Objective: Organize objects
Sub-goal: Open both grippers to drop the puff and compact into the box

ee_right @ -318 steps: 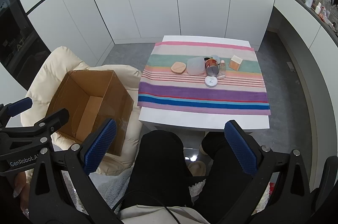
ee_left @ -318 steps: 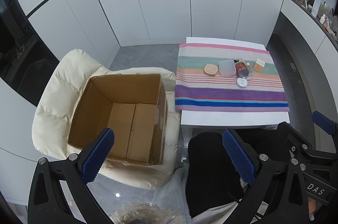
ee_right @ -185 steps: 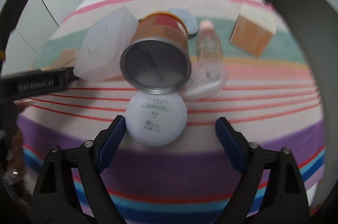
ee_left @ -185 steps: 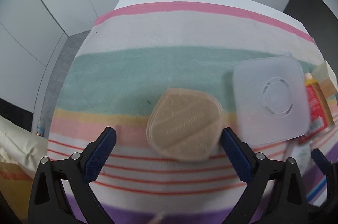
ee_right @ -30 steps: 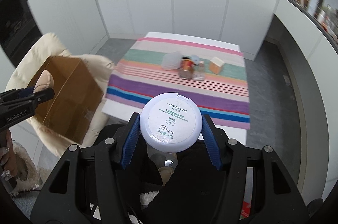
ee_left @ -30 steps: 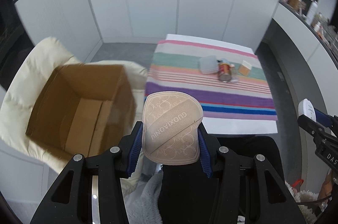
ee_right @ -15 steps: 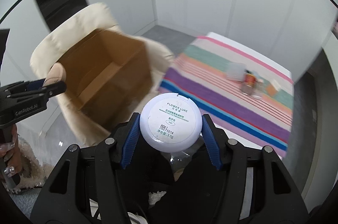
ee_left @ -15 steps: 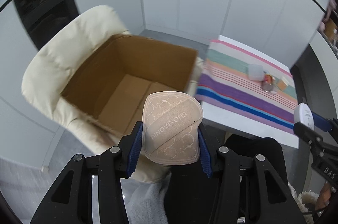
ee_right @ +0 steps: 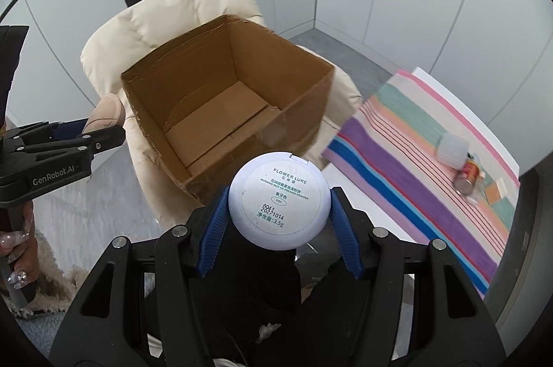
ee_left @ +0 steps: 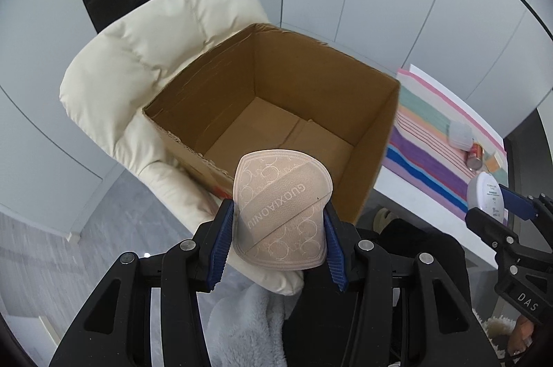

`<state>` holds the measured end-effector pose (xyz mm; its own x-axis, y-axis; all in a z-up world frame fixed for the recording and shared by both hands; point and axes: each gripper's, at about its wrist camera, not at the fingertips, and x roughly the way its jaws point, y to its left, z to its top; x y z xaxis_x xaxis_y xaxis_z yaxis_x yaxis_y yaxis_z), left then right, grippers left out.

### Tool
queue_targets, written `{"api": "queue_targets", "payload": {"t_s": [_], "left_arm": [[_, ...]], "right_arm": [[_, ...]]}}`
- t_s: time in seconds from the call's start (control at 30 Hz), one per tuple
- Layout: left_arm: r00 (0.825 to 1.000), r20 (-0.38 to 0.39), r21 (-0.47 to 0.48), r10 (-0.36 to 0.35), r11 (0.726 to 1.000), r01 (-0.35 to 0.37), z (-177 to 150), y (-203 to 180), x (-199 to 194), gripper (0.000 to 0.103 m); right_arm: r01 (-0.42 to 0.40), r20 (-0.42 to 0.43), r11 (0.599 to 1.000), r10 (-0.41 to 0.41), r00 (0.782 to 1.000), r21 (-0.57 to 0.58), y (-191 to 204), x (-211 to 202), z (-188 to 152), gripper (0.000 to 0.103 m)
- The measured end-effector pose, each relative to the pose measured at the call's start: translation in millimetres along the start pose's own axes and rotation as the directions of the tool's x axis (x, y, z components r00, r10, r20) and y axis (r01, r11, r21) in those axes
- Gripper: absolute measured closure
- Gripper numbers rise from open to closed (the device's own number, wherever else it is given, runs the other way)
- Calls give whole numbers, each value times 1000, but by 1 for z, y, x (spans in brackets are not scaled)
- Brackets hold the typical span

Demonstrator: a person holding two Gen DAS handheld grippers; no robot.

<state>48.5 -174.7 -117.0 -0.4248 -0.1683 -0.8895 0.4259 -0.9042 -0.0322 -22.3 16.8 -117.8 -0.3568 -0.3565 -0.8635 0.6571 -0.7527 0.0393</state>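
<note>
tools [ee_left: 278, 221] w/ compacts [ee_left: 281, 211] over box [ee_left: 376, 138]

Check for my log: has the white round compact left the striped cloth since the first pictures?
Yes. The white compact is off the striped cloth, clamped in the right gripper near the cardboard box.

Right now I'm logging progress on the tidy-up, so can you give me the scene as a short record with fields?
left gripper: shut on beige puff case
right gripper: shut on white powder compact
cardboard box: open, nothing visible inside, resting on cream armchair
striped cloth: clear lidded box, tipped can, small orange box
stage: both items carried near the box, not yet released
</note>
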Motion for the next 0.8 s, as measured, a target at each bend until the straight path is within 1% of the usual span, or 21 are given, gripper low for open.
{"api": "queue_targets", "payload": {"t_s": [0.13, 0.33, 0.4, 0.5, 0.63, 0.7, 0.77, 0.8], "left_arm": [[1000, 2, -22, 19, 1000, -19, 12, 9, 17, 54], [999, -23, -61, 42, 997, -43, 36, 24, 50, 54], [998, -29, -53, 57, 997, -58, 45, 24, 62, 54], [998, -41, -40, 53, 998, -55, 61, 23, 79, 54], [997, -30, -13, 71, 997, -71, 84, 21, 98, 54], [998, -27, -13, 61, 998, -62, 93, 22, 106, 54], [999, -17, -8, 33, 999, -33, 97, 23, 110, 54], [1000, -12, -5, 22, 1000, -22, 98, 26, 113, 51]], "right_arm": [[-21, -12, 999, 20, 1000, -28, 11, 19, 16, 43], [-48, -34, 997, 46, 998, -65, 23, 52, 42, 43], [-58, -42, 996, 55, 998, -75, 26, 66, 53, 43], [-72, -59, 994, 67, 996, -77, 29, 87, 66, 43], [-81, -85, 993, 74, 994, -80, 31, 115, 83, 43], [-77, -92, 994, 70, 993, -82, 31, 129, 90, 43], [-75, -98, 994, 67, 993, -78, 30, 141, 96, 43], [-80, -97, 994, 73, 993, -71, 28, 146, 99, 43]]}}
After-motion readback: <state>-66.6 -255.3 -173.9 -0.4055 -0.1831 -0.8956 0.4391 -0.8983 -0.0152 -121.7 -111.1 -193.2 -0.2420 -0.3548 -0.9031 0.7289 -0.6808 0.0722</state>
